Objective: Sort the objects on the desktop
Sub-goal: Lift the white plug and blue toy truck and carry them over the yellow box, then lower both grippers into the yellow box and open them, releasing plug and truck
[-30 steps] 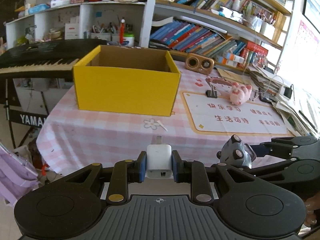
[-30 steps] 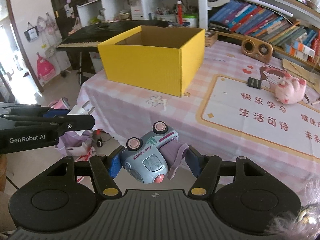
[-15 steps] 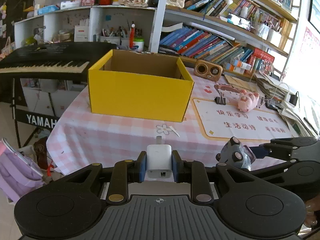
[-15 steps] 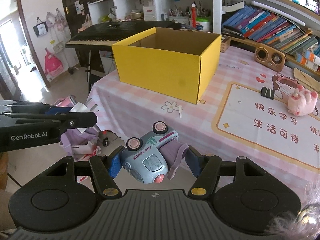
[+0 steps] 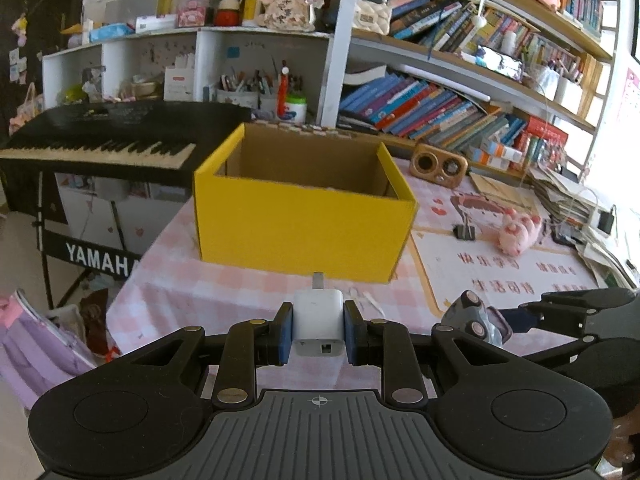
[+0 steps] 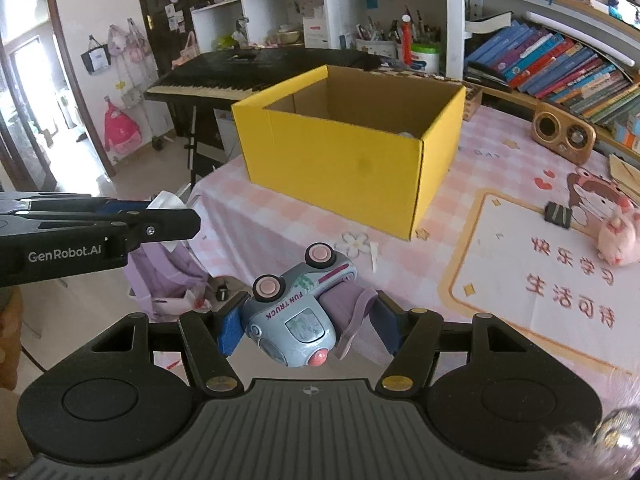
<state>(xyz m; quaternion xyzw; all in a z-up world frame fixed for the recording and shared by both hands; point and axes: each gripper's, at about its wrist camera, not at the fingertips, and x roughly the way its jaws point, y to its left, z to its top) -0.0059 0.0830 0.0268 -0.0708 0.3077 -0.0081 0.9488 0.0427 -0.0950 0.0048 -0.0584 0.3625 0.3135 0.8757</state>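
Observation:
My left gripper (image 5: 318,330) is shut on a white USB charger plug (image 5: 318,322), held in the air before the table's front edge. My right gripper (image 6: 306,320) is shut on a grey-blue toy truck (image 6: 296,312) with pink wheels, tilted on its side. An open yellow cardboard box (image 5: 300,220) stands on the pink checked tablecloth (image 5: 224,288) ahead of both; it also shows in the right wrist view (image 6: 352,148). The left gripper shows at the left of the right wrist view (image 6: 160,220). The right gripper with the truck shows at the right of the left wrist view (image 5: 480,320).
A pink plush pig (image 5: 518,234), a black binder clip (image 5: 464,232) and a wooden speaker (image 5: 438,166) lie right of the box by a printed mat (image 6: 552,280). A Yamaha keyboard (image 5: 104,144) stands left of the table. Bookshelves rise behind.
Both grippers have risen and the view has tilted up; the box interior shows more. Both still hold their objects.

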